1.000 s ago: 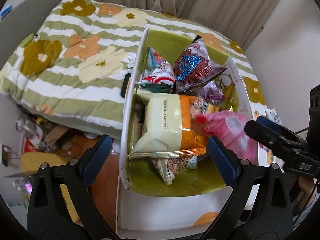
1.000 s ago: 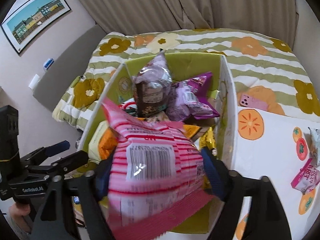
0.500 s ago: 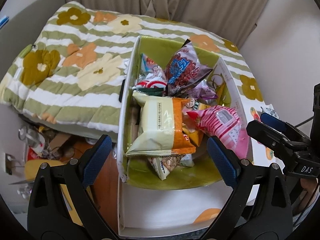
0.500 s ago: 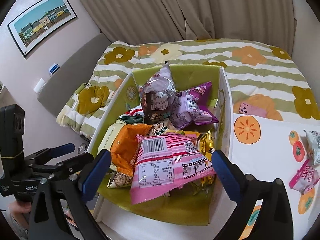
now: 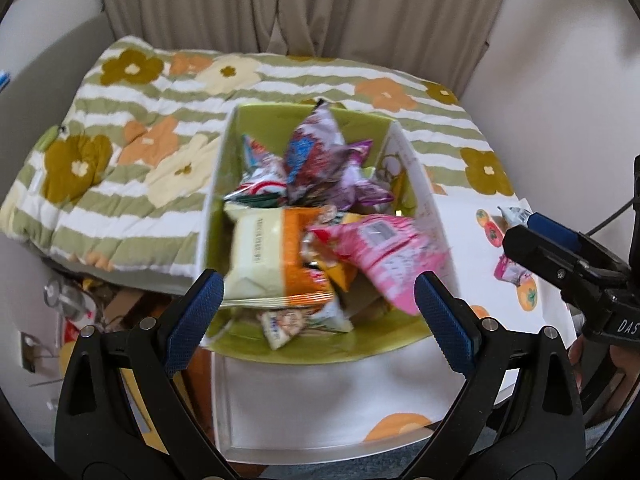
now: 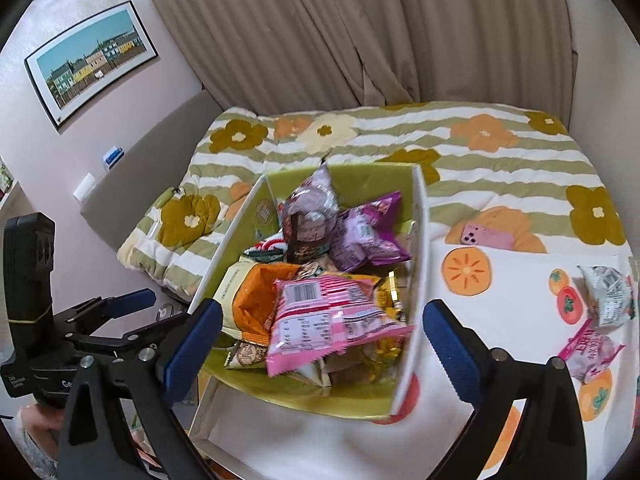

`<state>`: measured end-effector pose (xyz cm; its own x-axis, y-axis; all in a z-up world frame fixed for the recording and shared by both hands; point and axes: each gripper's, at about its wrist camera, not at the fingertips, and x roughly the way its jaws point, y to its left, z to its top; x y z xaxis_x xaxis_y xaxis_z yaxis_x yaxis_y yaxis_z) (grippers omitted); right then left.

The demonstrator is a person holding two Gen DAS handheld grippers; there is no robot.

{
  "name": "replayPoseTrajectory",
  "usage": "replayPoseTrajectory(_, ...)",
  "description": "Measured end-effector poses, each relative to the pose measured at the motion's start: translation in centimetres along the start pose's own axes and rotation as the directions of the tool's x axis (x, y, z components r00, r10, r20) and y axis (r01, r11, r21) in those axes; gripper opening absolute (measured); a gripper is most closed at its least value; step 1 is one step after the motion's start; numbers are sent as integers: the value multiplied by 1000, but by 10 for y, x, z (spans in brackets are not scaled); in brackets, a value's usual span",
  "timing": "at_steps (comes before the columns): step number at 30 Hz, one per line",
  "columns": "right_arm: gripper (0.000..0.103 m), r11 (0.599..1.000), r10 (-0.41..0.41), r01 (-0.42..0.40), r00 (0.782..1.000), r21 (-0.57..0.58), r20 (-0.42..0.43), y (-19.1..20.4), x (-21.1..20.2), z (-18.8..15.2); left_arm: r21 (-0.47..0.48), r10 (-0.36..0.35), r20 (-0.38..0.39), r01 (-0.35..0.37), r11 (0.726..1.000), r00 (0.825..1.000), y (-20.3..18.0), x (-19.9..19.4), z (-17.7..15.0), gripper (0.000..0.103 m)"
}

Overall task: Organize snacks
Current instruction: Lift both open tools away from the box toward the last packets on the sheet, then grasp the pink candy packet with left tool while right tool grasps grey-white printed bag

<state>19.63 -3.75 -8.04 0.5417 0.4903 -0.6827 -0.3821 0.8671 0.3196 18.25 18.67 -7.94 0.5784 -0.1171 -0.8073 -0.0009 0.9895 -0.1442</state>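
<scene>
Left gripper point(image 5: 316, 308) angled downward, blue-padded jaws spread wide and empty, right gripper point(image 6: 322, 334) likewise tilted down, jaws wide apart with nothing between them — each held in a hand, both side by side.

The room is bright with soft, even daylight that seems to come through the closed curtains point(image 6: 360, 40). Shadows are weak. Both views are strongly bent by the fisheye lens, with black corners around a round picture. The left wrist view is blurred, mostly at the snack bags point(image 5: 320, 220). The right wrist view is sharper, with slight blur on the box point(image 6: 416, 280) edge.
</scene>
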Motion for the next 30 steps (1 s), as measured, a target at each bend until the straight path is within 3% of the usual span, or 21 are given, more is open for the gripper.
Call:
replayPoseTrajectory(7, 100, 1000, 3, -4, 999, 12, 44, -53, -40, -3, 3, -20, 24, 20, 1000, 1000, -79, 3, -1, 96)
replayPoseTrajectory(15, 100, 998, -66, 67, 998, -17, 24, -165, -86, 7, 25, -81, -8, 82, 996, 997, -190, 37, -3, 96)
replayPoseTrajectory(25, 100, 992, -127, 126, 992, -29, -19, -285, -92, 27, -16, -141, -133, 140, 990, 981, -311, 132, -7, 96)
replayPoseTrajectory(30, 100, 992, -123, 122, 990, -24, -71, -327, -68, 31, 25, -177, -231, 188, 982, 957, -360, 187, -20, 96)
